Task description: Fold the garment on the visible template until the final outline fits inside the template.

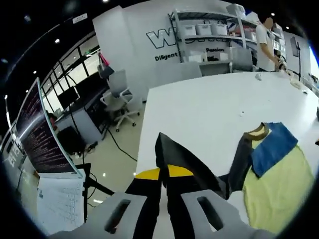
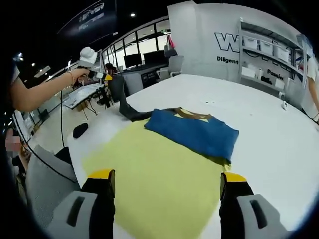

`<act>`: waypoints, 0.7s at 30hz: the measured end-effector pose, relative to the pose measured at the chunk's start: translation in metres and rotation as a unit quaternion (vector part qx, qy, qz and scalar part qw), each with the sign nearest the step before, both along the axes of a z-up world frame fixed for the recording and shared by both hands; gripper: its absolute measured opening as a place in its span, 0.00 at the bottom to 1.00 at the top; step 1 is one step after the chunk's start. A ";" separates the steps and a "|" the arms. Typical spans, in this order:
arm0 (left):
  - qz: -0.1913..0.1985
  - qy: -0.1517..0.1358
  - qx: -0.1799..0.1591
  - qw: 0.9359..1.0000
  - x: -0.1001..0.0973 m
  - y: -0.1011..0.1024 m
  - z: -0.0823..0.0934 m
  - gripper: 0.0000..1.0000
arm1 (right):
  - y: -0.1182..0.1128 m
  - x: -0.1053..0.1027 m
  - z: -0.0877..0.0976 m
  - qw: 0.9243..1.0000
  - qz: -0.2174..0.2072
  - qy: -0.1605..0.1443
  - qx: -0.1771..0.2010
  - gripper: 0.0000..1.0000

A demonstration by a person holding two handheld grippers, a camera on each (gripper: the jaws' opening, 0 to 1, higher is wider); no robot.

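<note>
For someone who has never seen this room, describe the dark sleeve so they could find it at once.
Start at the big white table and find the yellow garment with its blue part folded across the top. The dark sleeve runs out from near the collar, lifted at its end by the left gripper; it is the only charcoal piece.

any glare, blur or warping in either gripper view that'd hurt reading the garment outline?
Left gripper view: strong fisheye bend on the table edge; garment pushed to the right margin, soft; left gripper shut on a dark sleeve, blocking the foreground. Right gripper view: garment centred, evenly lit, outline crisp; mild glare on the table; right gripper open.
</note>
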State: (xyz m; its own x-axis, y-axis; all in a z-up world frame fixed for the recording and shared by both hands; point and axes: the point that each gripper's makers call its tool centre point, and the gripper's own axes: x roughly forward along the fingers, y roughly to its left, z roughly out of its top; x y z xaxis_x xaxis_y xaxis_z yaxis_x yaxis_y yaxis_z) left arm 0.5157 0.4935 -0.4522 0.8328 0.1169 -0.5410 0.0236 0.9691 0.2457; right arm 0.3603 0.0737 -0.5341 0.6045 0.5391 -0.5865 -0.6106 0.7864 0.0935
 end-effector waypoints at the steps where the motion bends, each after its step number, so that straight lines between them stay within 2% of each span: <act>1: -0.006 -0.007 0.006 1.000 0.000 -0.005 0.006 0.00 | 0.004 0.002 0.000 1.000 0.005 -0.001 0.000 0.84; 6: -0.031 -0.022 0.017 0.999 -0.002 -0.030 0.026 0.00 | 0.024 0.009 0.006 1.000 0.026 -0.010 0.011 0.83; 8: -0.035 -0.026 0.020 0.999 -0.002 -0.038 0.032 0.00 | 0.026 0.009 0.006 0.999 0.029 -0.010 0.013 0.83; 10: -0.040 -0.025 0.005 0.999 -0.002 -0.054 0.039 0.00 | 0.025 0.008 0.005 0.999 0.030 -0.005 0.014 0.82; 12: -0.050 -0.025 0.010 0.998 -0.003 -0.066 0.045 0.00 | 0.022 0.006 0.003 1.000 0.027 0.001 0.012 0.81; 13: -0.057 -0.022 0.019 0.998 -0.004 -0.075 0.049 0.00 | 0.019 0.004 0.002 1.000 0.023 0.007 0.013 0.80; 16: -0.087 -0.036 0.034 0.995 -0.003 -0.102 0.063 0.00 | 0.013 0.001 0.002 0.999 0.010 0.024 0.028 0.78; 17: -0.105 -0.043 0.049 0.992 -0.002 -0.113 0.070 0.00 | 0.011 0.000 0.003 0.999 0.008 0.027 0.034 0.77; 21: -0.126 -0.060 0.075 0.987 -0.002 -0.136 0.086 0.00 | 0.010 0.001 0.007 0.999 0.002 0.022 0.042 0.74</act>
